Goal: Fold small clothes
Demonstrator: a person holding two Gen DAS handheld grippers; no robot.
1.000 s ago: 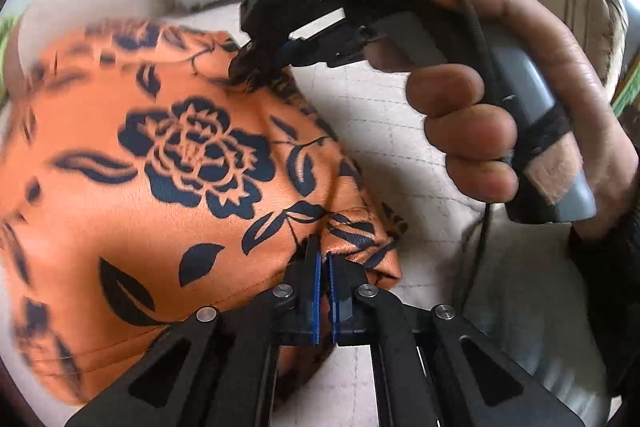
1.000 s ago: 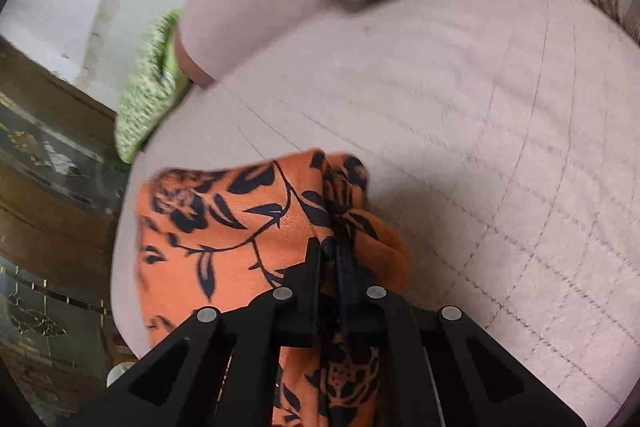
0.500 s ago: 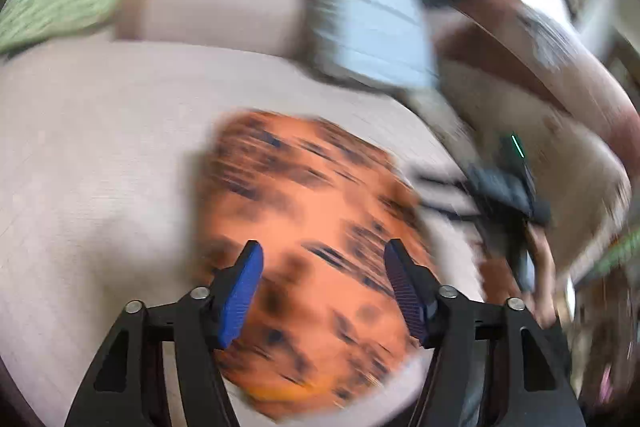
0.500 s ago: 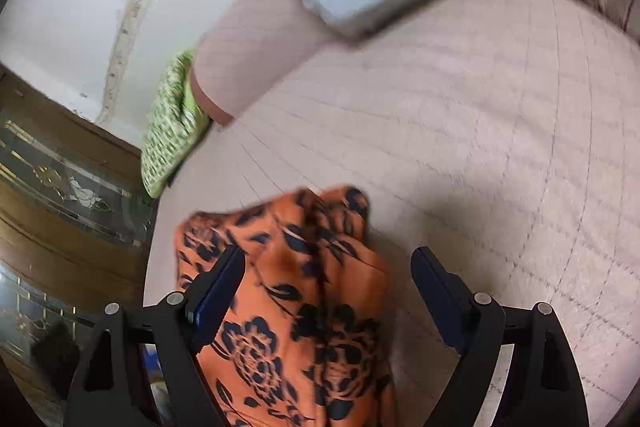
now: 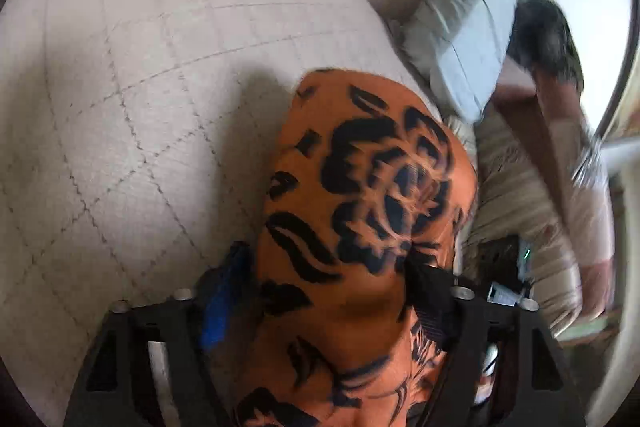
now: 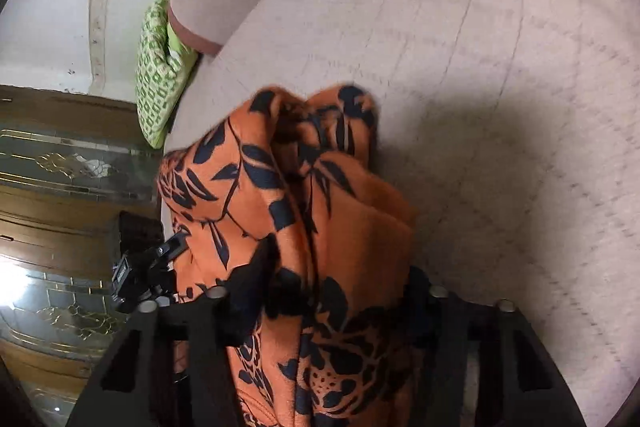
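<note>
Left wrist view: left gripper [image 5: 324,303] closing around the folded orange black-flowered garment [image 5: 360,195] on the quilted beige bedspread [image 5: 160,67]; right gripper [image 6: 332,299] likewise closing around it.

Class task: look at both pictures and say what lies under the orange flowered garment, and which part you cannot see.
Under the orange flowered garment lies the pale quilted bed cover, visible all around it. The cover directly beneath is hidden, as are the garment's inner folded layers.
</note>
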